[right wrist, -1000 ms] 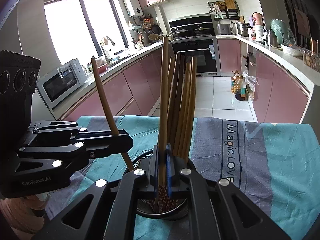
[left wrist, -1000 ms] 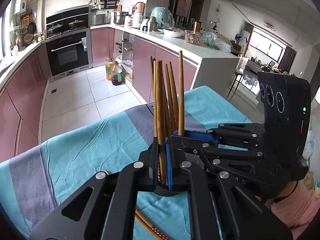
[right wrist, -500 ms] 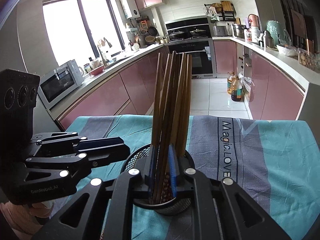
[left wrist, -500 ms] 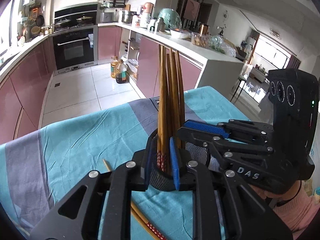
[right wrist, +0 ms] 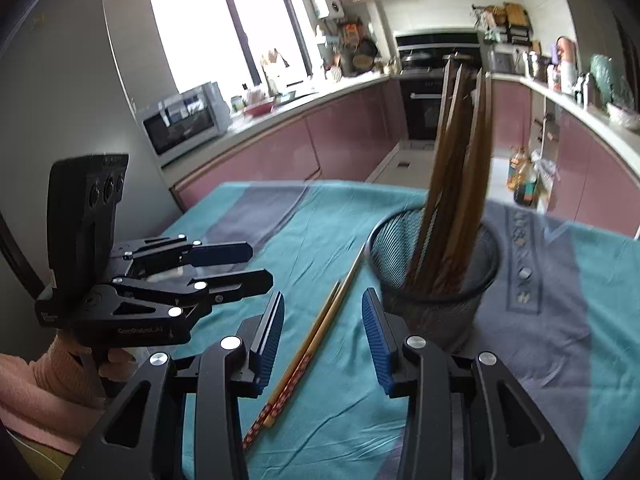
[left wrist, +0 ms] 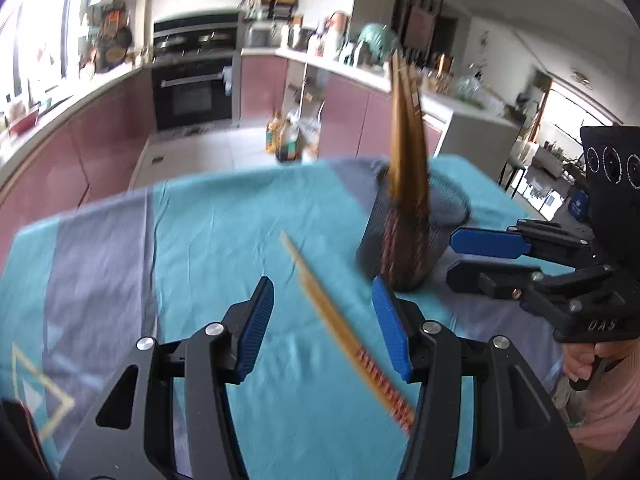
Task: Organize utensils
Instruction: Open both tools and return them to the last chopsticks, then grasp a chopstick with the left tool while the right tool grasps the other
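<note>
- The left gripper [left wrist: 323, 320] fills the lower frame, its blue-padded jaws spread wide and holding nothing
- A pair of chopsticks [left wrist: 344, 330] lies on the teal-and-grey tablecloth [left wrist: 208, 240] between the jaws, running from 11 o'clock to 5 o'clock
- A black mesh holder [left wrist: 412, 236] at 2 o'clock holds a bundle of upright chopsticks [left wrist: 406, 152]
- The right gripper [left wrist: 472, 256] at 3 o'clock points at the holder, jaws parted and empty

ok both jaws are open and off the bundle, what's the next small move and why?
Probably lower the right gripper onto the loose chopsticks and close. They lie flat on the tablecloth beside the mesh holder, already roughly between its open jaws; the rest stand in the holder. The left gripper is open too.
</note>
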`<state>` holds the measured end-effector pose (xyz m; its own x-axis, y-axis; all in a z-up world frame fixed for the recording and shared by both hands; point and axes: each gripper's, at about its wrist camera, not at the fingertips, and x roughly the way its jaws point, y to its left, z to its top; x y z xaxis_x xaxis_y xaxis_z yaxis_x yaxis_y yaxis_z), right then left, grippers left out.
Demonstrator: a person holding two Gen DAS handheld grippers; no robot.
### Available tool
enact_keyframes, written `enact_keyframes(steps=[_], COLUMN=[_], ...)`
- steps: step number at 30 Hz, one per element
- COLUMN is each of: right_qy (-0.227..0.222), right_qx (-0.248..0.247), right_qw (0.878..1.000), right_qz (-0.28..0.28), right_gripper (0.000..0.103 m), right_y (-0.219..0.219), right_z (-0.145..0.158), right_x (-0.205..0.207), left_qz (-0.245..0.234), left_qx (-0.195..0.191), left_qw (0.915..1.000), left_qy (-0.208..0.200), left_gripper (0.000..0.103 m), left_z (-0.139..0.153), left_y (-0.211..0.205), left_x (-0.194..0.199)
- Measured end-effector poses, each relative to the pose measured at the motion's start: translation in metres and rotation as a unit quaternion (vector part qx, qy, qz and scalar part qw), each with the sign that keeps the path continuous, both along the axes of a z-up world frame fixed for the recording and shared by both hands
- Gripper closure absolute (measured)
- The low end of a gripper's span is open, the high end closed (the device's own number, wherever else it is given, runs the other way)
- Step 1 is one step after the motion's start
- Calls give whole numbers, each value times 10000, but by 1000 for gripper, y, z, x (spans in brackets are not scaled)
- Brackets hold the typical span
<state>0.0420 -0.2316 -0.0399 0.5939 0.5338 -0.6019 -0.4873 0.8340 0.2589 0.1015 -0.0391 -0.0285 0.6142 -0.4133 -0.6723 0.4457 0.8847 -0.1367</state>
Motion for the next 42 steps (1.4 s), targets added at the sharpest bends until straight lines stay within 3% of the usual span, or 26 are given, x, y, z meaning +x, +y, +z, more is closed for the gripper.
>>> enact_keyframes(steps=[8, 18, 26, 39, 42], right_qy=[707, 883, 854, 971, 934], right_qx=[-234, -408, -600, -417, -342], right_qw=[9972, 9952, 9944, 9936, 9941], right_qz=[86, -46, -165, -402, -435], right_gripper=[65, 70, 76, 77, 77], right_y=[28, 39, 44, 18, 14], right_z=[-48, -66, -69, -62, -58], right_x=[7, 2, 1, 5, 9], left_qz=[244, 313, 265, -137, -147], left_qx=[87, 57, 59, 284, 389], left_qw=[9989, 9978, 9979, 9974, 9966], left_qy=[382, 587, 590, 652, 709], left_gripper=[52, 52, 52, 52, 57], left_z=[-40, -57, -59, -67, -72], left_y=[14, 16, 14, -20, -27], left_x=[-8, -12, -14, -11, -8])
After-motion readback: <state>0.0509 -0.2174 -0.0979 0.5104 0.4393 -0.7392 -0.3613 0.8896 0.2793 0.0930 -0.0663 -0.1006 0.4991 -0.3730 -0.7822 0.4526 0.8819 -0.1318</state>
